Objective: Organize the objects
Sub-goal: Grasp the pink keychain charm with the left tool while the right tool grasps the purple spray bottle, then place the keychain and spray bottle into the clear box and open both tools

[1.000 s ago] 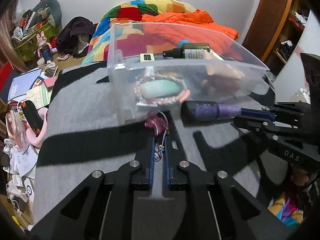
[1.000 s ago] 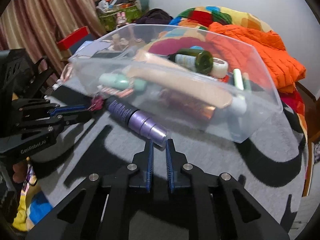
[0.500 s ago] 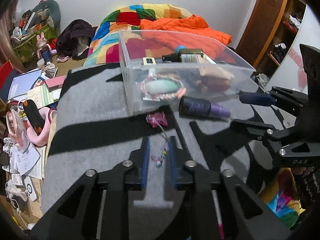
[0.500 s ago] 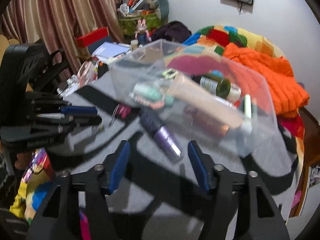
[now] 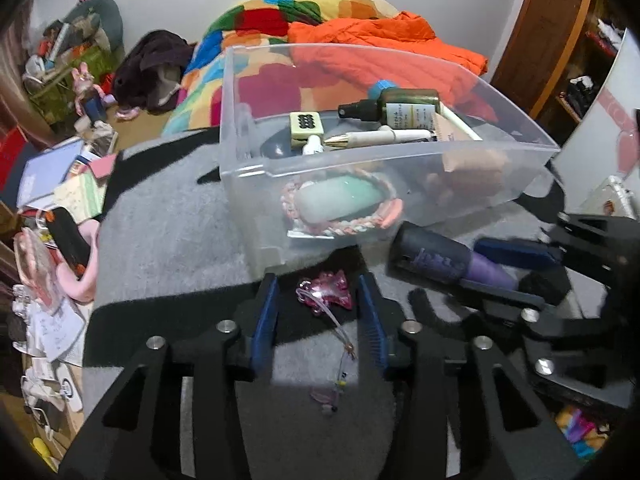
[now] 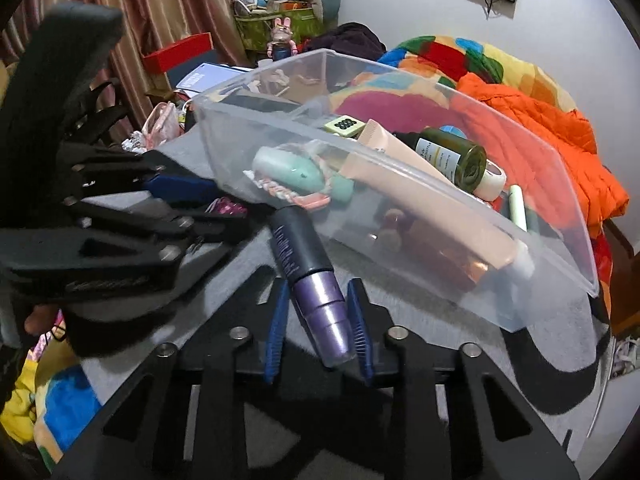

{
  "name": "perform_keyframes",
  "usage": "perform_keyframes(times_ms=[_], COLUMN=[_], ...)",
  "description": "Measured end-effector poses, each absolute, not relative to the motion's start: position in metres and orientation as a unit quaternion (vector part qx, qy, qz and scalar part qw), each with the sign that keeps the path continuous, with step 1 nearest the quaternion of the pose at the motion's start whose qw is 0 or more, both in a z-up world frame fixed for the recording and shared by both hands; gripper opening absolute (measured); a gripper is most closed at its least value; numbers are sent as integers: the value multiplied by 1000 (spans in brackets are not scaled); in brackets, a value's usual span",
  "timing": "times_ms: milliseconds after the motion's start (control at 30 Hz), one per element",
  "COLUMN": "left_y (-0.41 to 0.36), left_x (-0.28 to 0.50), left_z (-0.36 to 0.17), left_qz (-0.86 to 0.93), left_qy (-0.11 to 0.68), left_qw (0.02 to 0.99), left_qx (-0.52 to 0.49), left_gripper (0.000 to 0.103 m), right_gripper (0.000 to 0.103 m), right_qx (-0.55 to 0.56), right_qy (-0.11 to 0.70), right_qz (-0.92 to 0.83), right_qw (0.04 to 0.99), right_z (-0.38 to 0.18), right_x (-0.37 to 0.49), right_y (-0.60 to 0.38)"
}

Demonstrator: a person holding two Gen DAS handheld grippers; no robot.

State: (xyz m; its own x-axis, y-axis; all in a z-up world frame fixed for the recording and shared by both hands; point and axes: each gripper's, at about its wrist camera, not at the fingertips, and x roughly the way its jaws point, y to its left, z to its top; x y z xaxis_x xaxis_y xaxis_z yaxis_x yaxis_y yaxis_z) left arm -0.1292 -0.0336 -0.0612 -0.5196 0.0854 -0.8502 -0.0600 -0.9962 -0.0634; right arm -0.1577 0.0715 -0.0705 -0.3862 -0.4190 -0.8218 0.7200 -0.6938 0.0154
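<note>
A pink charm (image 5: 326, 294) on a thin beaded cord lies on the grey blanket (image 5: 168, 208), just in front of the clear plastic bin (image 5: 240, 92). My left gripper (image 5: 318, 280) straddles the charm with its jaws opening, and neither pad touches it. Beside the charm lies a purple tube with a dark cap (image 6: 308, 256), its cap end against the bin's wall (image 6: 576, 216). My right gripper (image 6: 318, 292) is closing on the tube's purple end with its pads against the sides. The same tube (image 5: 436, 256) shows in the left wrist view, between the right gripper's fingers.
The bin holds a green spray bottle (image 5: 404, 110), a mint case in a braided bracelet (image 5: 340, 200), a beige tube (image 6: 420, 184) and several small items. An orange jacket (image 5: 380, 32) on a colourful quilt lies behind. Books and clutter (image 5: 52, 168) crowd the left.
My left gripper let go of the charm's cord, spread its jaws and came forward around the charm. My right gripper opened wide, then closed on the tube's purple end.
</note>
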Motion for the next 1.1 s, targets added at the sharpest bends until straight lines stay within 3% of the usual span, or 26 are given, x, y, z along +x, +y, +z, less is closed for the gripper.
perform_keyframes(times_ms=[33,333,1100], left_y=[-33,-29,-23], left_x=[-128,-107,-102], left_z=[-61,-55,45], left_qz=[872,882,937], left_qy=[-10,-13,-44], left_qw=[46,56,72], left_qx=[-486,-467,-340], left_gripper=[26,26,26], right_gripper=[23,22,22], right_qx=[427,413,335], right_qy=[175,134,29], right_qz=[-815,-830,-889], right_qw=[351,350,309], right_z=[-69,-51,29], right_x=[-154,-138,-172], right_y=[74,97,140])
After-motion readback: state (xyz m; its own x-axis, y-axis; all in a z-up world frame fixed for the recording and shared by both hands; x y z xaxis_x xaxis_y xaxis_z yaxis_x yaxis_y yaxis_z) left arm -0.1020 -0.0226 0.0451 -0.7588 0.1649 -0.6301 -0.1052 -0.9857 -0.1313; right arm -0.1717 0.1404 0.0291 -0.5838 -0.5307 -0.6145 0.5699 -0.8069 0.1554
